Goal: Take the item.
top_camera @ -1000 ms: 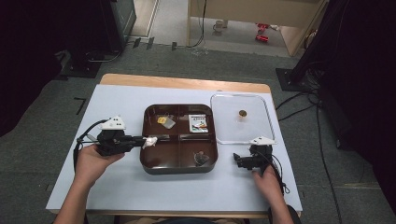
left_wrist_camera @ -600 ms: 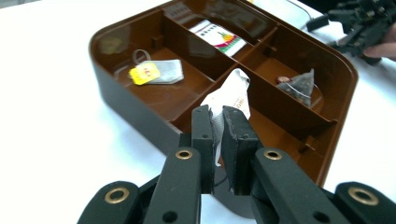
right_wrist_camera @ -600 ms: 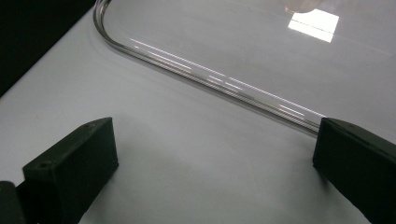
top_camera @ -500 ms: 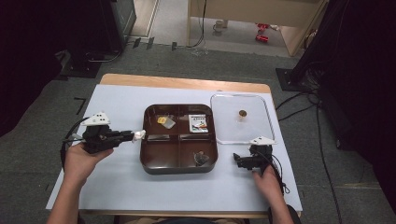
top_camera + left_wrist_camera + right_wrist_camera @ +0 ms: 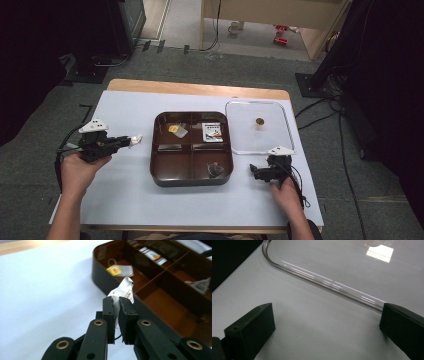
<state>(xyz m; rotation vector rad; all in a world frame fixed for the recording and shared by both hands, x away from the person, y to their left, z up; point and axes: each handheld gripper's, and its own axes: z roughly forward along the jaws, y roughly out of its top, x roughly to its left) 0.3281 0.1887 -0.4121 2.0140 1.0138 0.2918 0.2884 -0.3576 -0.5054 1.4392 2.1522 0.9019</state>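
Two claws over the white tabletop (image 5: 125,200): the left claw (image 5: 117,305) pinches what looks like a crumpled wrapper (image 5: 123,290) beside the brown tray (image 5: 156,170); the right claw (image 5: 324,322) gapes wide by the clear lid (image 5: 280,145).

Dark brown four-compartment plastic tray (image 5: 191,176) sits mid-table; clear flat rectangular plastic lid (image 5: 235,130) lies just right of it. Small crumpled white paper wrapper (image 5: 135,140) is left of tray, clamped in left gripper (image 5: 131,141); right gripper (image 5: 254,172) rests before the lid.
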